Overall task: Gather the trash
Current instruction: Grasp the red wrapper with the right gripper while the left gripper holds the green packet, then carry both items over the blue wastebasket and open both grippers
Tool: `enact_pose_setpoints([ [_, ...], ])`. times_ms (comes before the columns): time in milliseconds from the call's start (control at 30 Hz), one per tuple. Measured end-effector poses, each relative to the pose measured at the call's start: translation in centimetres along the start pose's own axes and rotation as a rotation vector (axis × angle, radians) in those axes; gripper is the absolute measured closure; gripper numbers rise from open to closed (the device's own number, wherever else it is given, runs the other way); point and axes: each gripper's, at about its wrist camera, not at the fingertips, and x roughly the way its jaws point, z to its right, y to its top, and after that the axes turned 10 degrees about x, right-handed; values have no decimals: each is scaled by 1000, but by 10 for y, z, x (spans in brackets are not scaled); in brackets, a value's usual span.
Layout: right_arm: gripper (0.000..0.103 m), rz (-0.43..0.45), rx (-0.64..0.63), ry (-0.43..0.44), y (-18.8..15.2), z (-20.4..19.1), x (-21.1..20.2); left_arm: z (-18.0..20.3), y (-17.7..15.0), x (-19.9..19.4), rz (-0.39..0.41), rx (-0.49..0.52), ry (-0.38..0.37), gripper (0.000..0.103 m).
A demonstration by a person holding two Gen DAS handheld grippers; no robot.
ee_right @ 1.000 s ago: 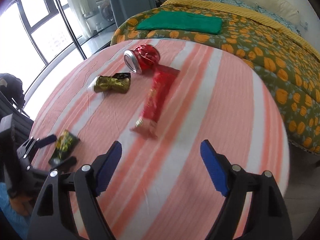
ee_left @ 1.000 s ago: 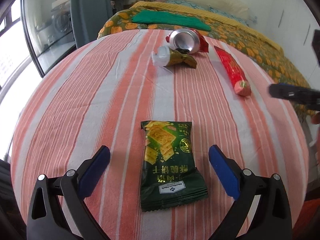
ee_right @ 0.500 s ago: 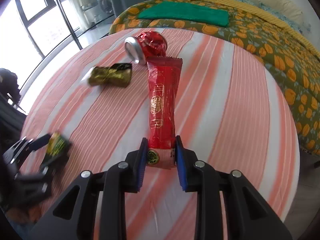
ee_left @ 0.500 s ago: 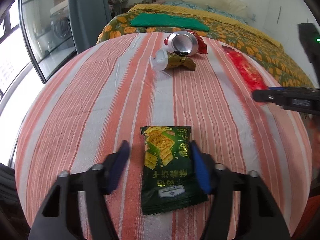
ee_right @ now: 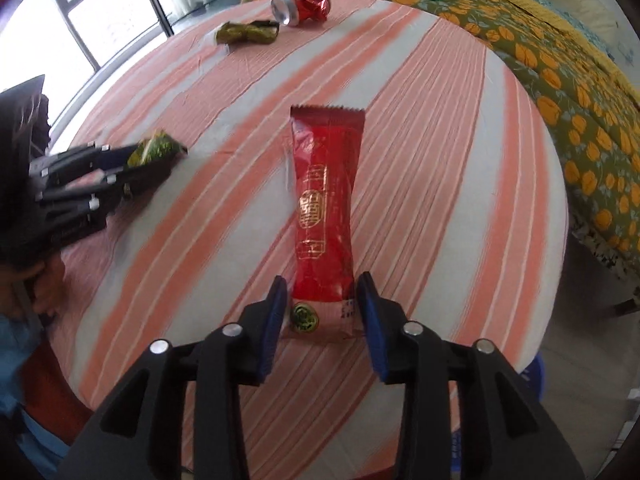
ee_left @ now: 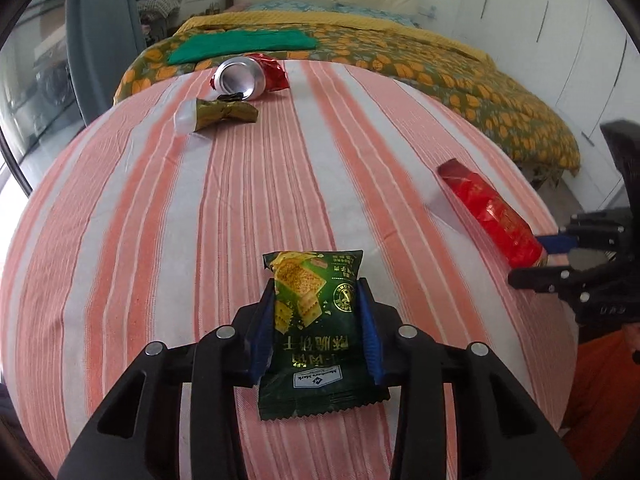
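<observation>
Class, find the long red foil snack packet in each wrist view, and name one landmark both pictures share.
Left wrist view: long red foil snack packet at right edge, in the right gripper.
Right wrist view: packet at centre, running up from the gripper.
Shared landmark: crushed red drink can at the table's far end.

Four pieces of trash on the striped desk point(ee_left: 168, 240): one green packet point(ee_left: 316, 320) low in the frame's centre, one red packet point(ee_left: 492, 216) at right, one crushed can point(ee_left: 248, 76) and one gold wrapper point(ee_left: 220, 114) at upper left. One bed point(ee_left: 440, 68) behind. One green cloth point(ee_left: 240, 46) on it. Two grippers.
</observation>
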Motion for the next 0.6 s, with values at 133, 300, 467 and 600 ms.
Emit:
enact_pose_setpoints([
  [133, 62, 35, 13, -1, 11, 1, -1, 2, 0, -2, 3, -2, -3, 35],
  [300, 66, 46, 29, 14, 23, -3, 1, 1, 0, 3, -29, 11, 26, 35],
  [467, 90, 86, 62, 26, 21, 3, -5, 1, 2, 0, -25, 18, 42, 68],
  [600, 91, 129, 91, 76, 13, 6, -20, 3, 3, -4, 0, 10, 29, 71],
])
